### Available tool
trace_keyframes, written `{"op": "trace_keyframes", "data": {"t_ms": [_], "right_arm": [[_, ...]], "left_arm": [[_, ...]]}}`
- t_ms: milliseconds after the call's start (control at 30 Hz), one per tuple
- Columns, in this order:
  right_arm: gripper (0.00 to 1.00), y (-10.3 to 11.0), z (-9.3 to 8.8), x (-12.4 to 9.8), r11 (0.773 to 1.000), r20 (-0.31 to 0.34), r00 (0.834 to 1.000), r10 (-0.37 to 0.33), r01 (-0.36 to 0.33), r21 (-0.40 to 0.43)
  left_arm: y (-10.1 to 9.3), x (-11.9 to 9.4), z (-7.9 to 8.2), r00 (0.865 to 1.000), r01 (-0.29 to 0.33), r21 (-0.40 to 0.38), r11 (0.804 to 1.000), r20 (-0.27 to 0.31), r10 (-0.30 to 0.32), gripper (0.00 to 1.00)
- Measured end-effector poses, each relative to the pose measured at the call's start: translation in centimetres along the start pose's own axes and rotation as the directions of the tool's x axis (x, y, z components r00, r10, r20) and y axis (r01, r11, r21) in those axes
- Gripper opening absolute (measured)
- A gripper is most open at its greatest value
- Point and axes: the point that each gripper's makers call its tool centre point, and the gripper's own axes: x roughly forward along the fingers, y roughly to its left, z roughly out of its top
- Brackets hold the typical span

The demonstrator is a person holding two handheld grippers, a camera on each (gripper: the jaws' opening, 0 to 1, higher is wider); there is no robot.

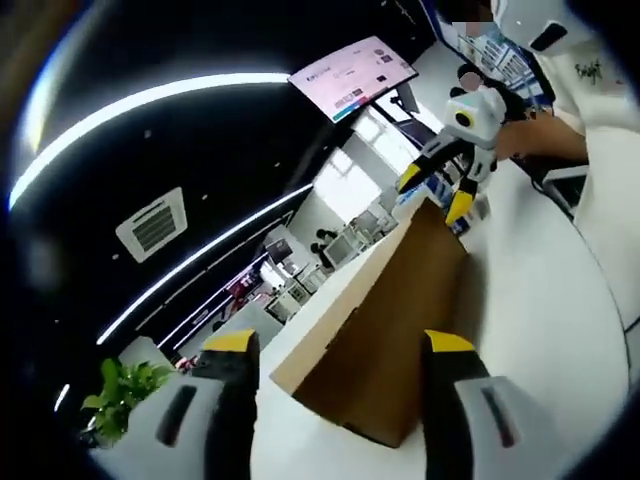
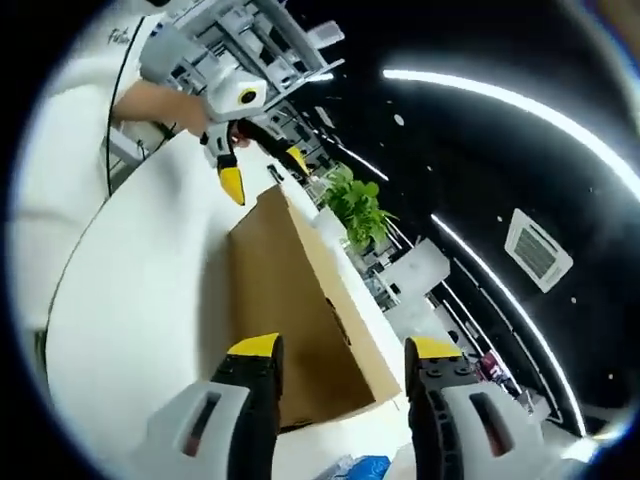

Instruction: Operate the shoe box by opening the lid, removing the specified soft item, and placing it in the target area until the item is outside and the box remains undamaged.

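Shoe box (image 1: 385, 330) on white table (image 1: 540, 300)

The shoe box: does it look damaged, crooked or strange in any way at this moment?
Nothing stands out. The brown shoe box lies on the white table with straight edges and no visible dents or tears. The left gripper and right gripper are open at its opposite ends. Whether its lid is closed cannot be told.

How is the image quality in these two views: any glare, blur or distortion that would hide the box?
Left gripper view: strong fisheye bending, ceiling light strips blown out, the window behind glaring, yet the brown shoe box reads sharp between the left gripper tips. Right gripper view: same curvature, bright strips overexposed, box evenly lit with little shadow on the white table; right gripper tips slightly soft.
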Motion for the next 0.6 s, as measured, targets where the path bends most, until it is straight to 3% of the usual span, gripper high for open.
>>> {"op": "trace_keyframes", "data": {"t_ms": [100,233,300,400,500,600], "right_arm": [[0.43,0.3,0.7,-0.2,1.000,0.043,0.999,0.003,-0.004,0.020],[0.45,1.2,0.9,-0.4,0.997,0.039,0.999,0.037,-0.034,-0.067],[0.44,1.1,0.5,-0.4,0.991,0.015,1.000,0.027,-0.024,-0.133],[0.44,0.8,0.1,-0.1,0.992,-0.013,1.000,0.000,-0.002,-0.124],[0.44,1.0,0.1,-0.1,0.991,-0.007,1.000,0.018,-0.018,-0.132],[0.44,0.8,0.0,-0.1,0.990,-0.009,1.000,0.015,-0.016,-0.143]], "left_arm": [[0.0,-0.2,-0.3,1.000,0.006,0.020,1.000,-0.017,-0.005,0.67],[-0.3,-0.6,-1.1,0.998,0.028,0.103,0.994,-0.063,-0.022,0.67],[-0.4,-0.5,-1.2,0.998,0.035,0.110,0.993,-0.065,-0.028,0.65],[-0.5,-0.3,-1.5,0.997,0.041,0.111,0.993,-0.072,-0.033,0.61],[-0.5,-0.1,-2.1,0.994,0.039,0.128,0.991,-0.103,-0.026,0.59],[-0.4,0.0,-2.0,0.995,0.027,0.132,0.991,-0.098,-0.014,0.58]]}}
